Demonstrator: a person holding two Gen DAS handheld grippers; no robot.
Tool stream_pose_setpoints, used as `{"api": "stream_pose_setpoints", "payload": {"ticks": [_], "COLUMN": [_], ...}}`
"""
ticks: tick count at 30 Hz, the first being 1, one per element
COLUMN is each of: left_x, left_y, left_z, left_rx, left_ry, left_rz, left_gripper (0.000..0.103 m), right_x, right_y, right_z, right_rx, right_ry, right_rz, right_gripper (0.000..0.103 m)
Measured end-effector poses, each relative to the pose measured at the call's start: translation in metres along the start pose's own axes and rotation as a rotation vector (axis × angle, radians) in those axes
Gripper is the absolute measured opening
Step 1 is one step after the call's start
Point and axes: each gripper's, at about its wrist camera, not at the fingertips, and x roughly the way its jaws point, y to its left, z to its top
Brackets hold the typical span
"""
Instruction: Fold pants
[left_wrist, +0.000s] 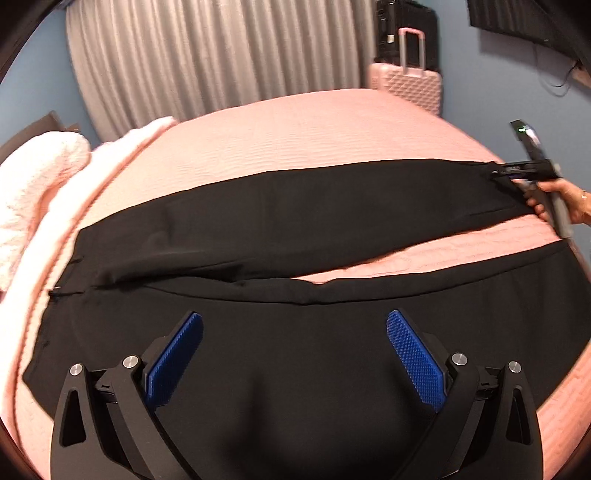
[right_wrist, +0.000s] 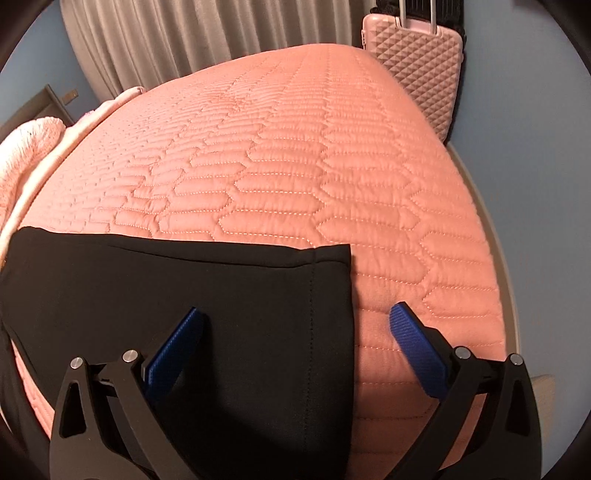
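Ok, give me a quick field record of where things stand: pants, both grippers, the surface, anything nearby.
pants: black pants spread flat, legs apart in a V, not yet folded
surface: pink quilted bedspread
left gripper: left gripper open, over the near leg, holding nothing
right gripper: right gripper open, over the hem end of the far leg, one finger over cloth, one over bedspread
nearby: pink suitcase past the bed, white fluffy blanket at the left, grey curtain behind
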Motion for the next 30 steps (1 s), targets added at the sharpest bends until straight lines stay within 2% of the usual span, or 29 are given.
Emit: {"api": "stream_pose_setpoints", "payload": {"ticks": [2,5,8,10,11,13,14,15,16,18,20,22,26,27,29,30], "left_x": [0.005,0.013,0.016,0.016,0.015,0.016,0.018,0.02,0.019,0.013,0.01,0.018,0.045,0.053,0.065,0.072], "left_y": [-0.002,-0.004,-0.005,-0.004,-0.004,-0.003,-0.001,0.003,0.01,0.031,0.059,0.11,0.214,0.245,0.293,0.322], "left_z": [-0.002,-0.006,-0.013,-0.016,-0.017,-0.018,-0.018,-0.016,-0.012,-0.001,0.014,0.034,0.062,0.067,0.074,0.076], "left_rx": [0.016,0.015,0.002,-0.01,-0.012,-0.013,-0.018,-0.017,-0.02,-0.017,-0.015,-0.037,-0.073,-0.08,-0.118,-0.182], "left_ry": [0.022,0.058,0.066,0.051,0.043,0.049,0.069,0.089,0.09,0.052,0.005,0.004,0.01,-0.002,-0.004,0.004], "left_rz": [-0.01,-0.063,-0.114,-0.124,-0.124,-0.14,-0.141,-0.15,-0.145,-0.102,-0.025,0.053,0.279,0.374,0.415,0.4], "left_gripper": [0.098,0.098,0.098,0.098,0.098,0.098,0.098,0.098,0.098,0.098,0.098,0.098,0.098,0.098,0.098,0.098], "right_x": [0.0,-0.004,-0.01,-0.012,-0.012,-0.016,-0.017,-0.017,-0.016,-0.017,-0.019,-0.018,-0.016,-0.016,-0.016,-0.015], "right_y": [-0.001,0.009,0.02,0.021,0.02,0.015,0.016,0.022,0.031,0.036,0.035,0.036,0.037,0.037,0.037,0.038], "right_z": [0.001,0.002,0.001,0.001,0.002,0.006,0.008,0.009,0.008,0.008,0.007,0.007,0.008,0.007,0.006,0.006], "right_rx": [0.004,-0.06,-0.134,-0.136,-0.126,-0.094,-0.078,-0.098,-0.135,-0.142,-0.129,-0.12,-0.091,-0.082,-0.07,-0.061], "right_ry": [0.009,-0.004,-0.023,-0.016,-0.012,-0.003,0.008,0.011,0.016,0.014,0.012,0.014,0.015,0.014,0.01,0.01], "right_rz": [0.011,-0.011,-0.004,0.012,0.019,0.056,0.103,0.092,0.057,0.032,0.022,0.002,-0.022,-0.027,-0.035,-0.043], "right_gripper": [0.098,0.098,0.083,0.066,0.061,0.026,0.016,0.009,0.008,0.007,0.007,0.007,0.007,0.007,0.007,0.007]}}
